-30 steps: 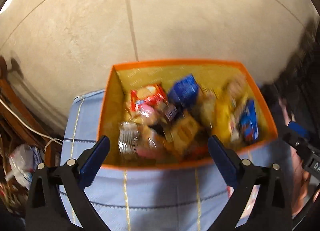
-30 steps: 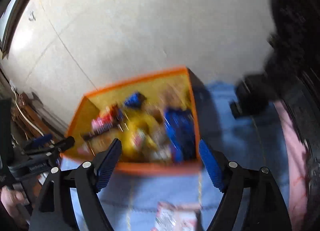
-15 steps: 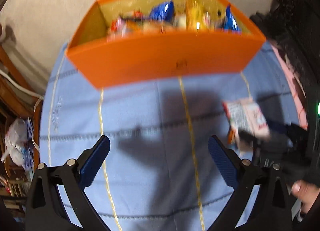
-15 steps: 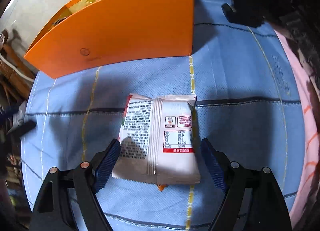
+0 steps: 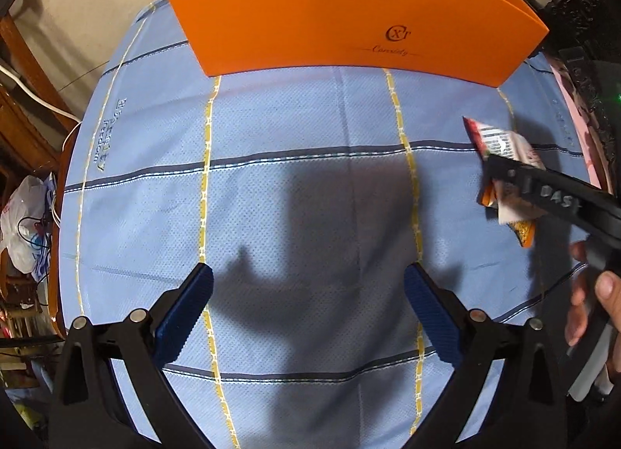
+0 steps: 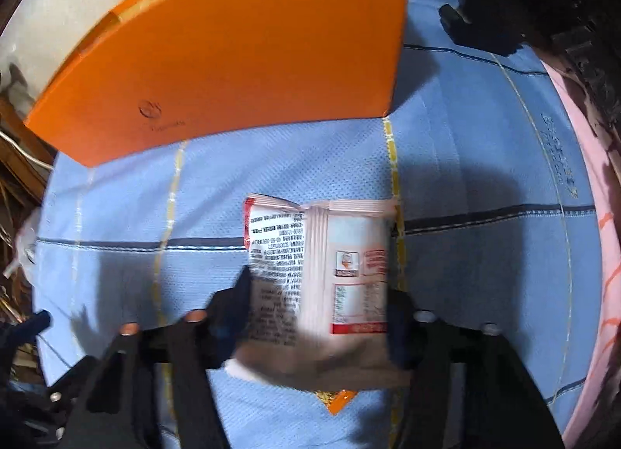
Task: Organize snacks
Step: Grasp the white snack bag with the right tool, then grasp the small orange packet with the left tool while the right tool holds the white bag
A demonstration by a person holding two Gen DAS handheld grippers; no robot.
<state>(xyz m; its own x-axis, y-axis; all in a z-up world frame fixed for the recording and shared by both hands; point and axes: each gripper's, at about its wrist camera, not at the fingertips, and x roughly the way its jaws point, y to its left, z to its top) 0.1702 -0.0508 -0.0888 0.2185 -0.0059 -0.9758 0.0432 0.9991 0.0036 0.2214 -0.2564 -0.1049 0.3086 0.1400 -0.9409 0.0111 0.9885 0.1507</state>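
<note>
**Left wrist view.** Left gripper (image 5: 308,311): jaws stood apart, nothing between them, over bare blue checked tablecloth (image 5: 295,130). Orange box (image 5: 341,18) at the cloth's far edge, snack wrappers showing above its rim. At the right edge, the right gripper (image 5: 504,173) lay across a white snack packet (image 5: 500,146), a hand (image 5: 594,293) behind it. An orange wrapper corner (image 5: 524,231) poked out beneath.

**Right wrist view.** Right gripper (image 6: 316,317): jaws had just been closing, the white snack packet (image 6: 322,266) between them; both fingers sat against its long sides, apparently clamped, though blur left the contact uncertain. Packet lay printed back up on the cloth, just in front of the orange box (image 6: 233,53).

**Handling note.** Judged best to squeeze only until the packet stops slipping, then lift straight, clear of the box wall.

**Differences.** Only the left view showed the hand; only the right view showed the packet's printed back.
</note>
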